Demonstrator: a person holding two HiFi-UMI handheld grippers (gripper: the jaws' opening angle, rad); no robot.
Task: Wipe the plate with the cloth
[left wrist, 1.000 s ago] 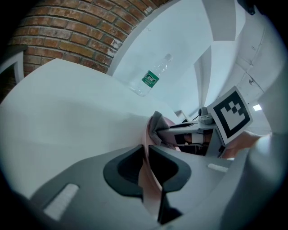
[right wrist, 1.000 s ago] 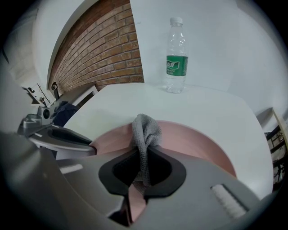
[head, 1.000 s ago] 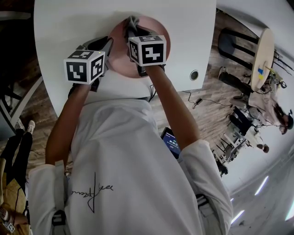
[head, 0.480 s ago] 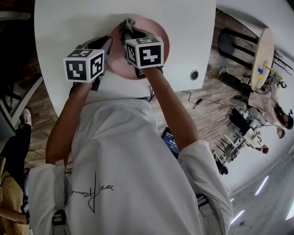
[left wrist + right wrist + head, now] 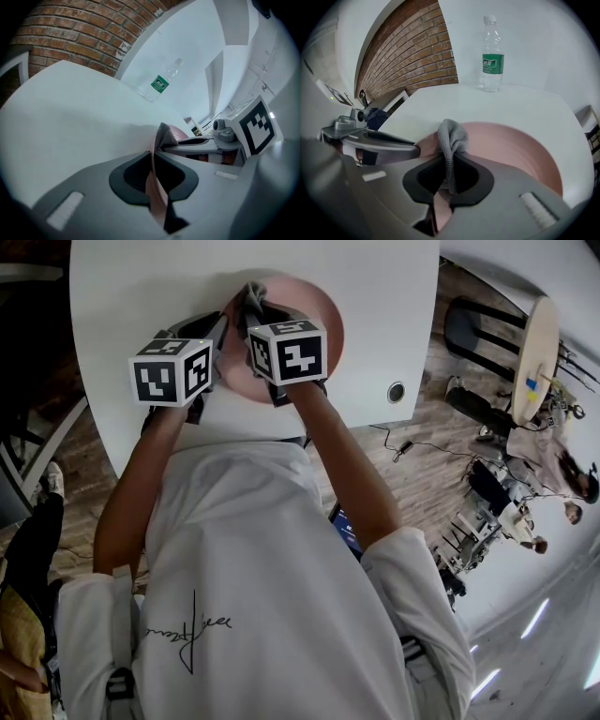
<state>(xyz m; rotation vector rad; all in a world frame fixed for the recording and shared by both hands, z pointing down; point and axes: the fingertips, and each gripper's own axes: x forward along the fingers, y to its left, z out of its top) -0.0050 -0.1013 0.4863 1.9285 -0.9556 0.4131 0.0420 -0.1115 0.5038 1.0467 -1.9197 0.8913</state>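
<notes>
A pink plate [image 5: 317, 307] lies on the white table [image 5: 131, 287]. My left gripper [image 5: 153, 155] is shut on the plate's near-left rim [image 5: 157, 199], which runs edge-on between its jaws; those jaws have just been closing on it. My right gripper [image 5: 451, 160] is shut on a bunched grey cloth [image 5: 452, 132], whose free end rests on the plate's [image 5: 515, 145] left part. In the head view the cloth [image 5: 251, 294] sticks out beyond the right gripper [image 5: 259, 307], close to the left gripper [image 5: 217, 336]. The marker cubes hide most of both jaws there.
A clear water bottle with a green label [image 5: 492, 54] stands upright at the table's far side, beyond the plate. A brick wall [image 5: 408, 56] rises behind the table. A round grommet [image 5: 397, 392] sits near the table's right front edge. Furniture stands on the floor at right.
The right gripper has slid to the left across the plate, dragging the cloth with it. The left gripper has kept its place on the rim.
</notes>
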